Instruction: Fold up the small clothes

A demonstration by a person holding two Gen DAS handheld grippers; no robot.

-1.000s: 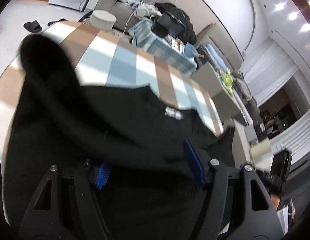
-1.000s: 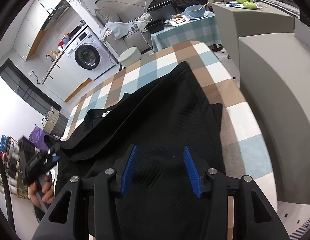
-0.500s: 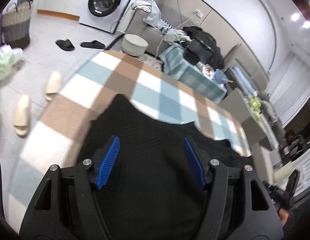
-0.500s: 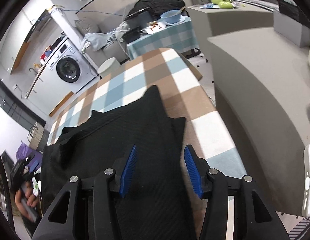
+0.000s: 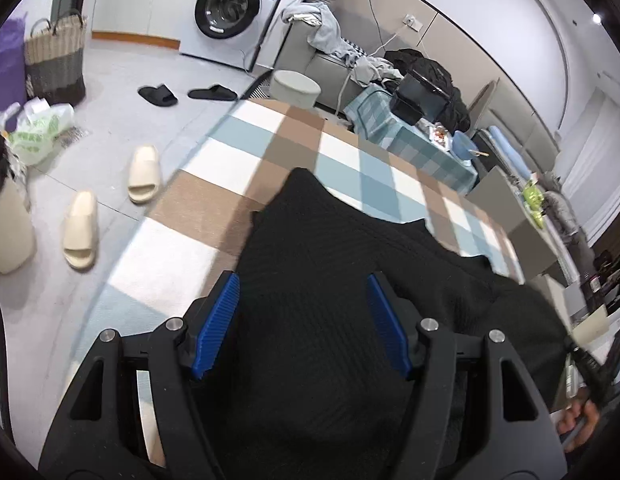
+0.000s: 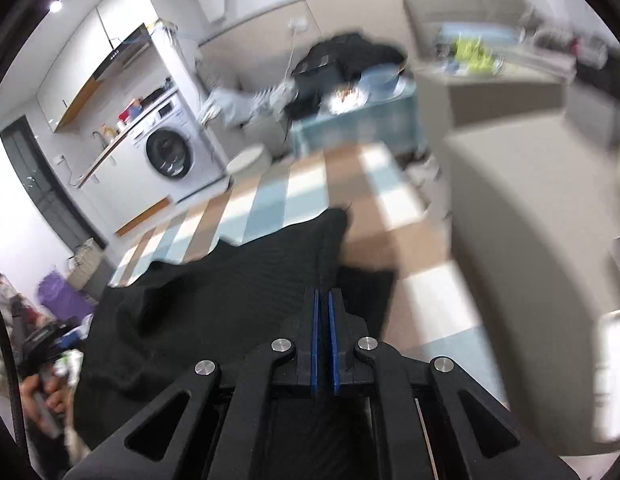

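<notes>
A black knitted garment (image 5: 329, 240) lies spread on a table with a blue, brown and white checked cover (image 5: 270, 140). My left gripper (image 5: 302, 284) is open just above the garment's left part; the cloth shows flat between its blue pads (image 5: 218, 320). In the blurred right wrist view my right gripper (image 6: 321, 296) is shut on the garment (image 6: 230, 280) near its right edge. A ridge of cloth runs up to its closed pads (image 6: 314, 332), and the checked cover (image 6: 310, 184) shows beyond.
Cream slippers (image 5: 144, 174) and black slippers (image 5: 158, 95) lie on the floor left of the table. A washing machine (image 5: 230, 12) and a basket (image 5: 56, 60) stand behind. A grey upholstered block (image 6: 529, 220) borders the table's right side. A hand (image 6: 42, 396) holds the other gripper.
My right gripper's jaws have shut at the garment's right edge. The left view swung left across the table, and the cloth draped over its left pad one second ago is gone.
</notes>
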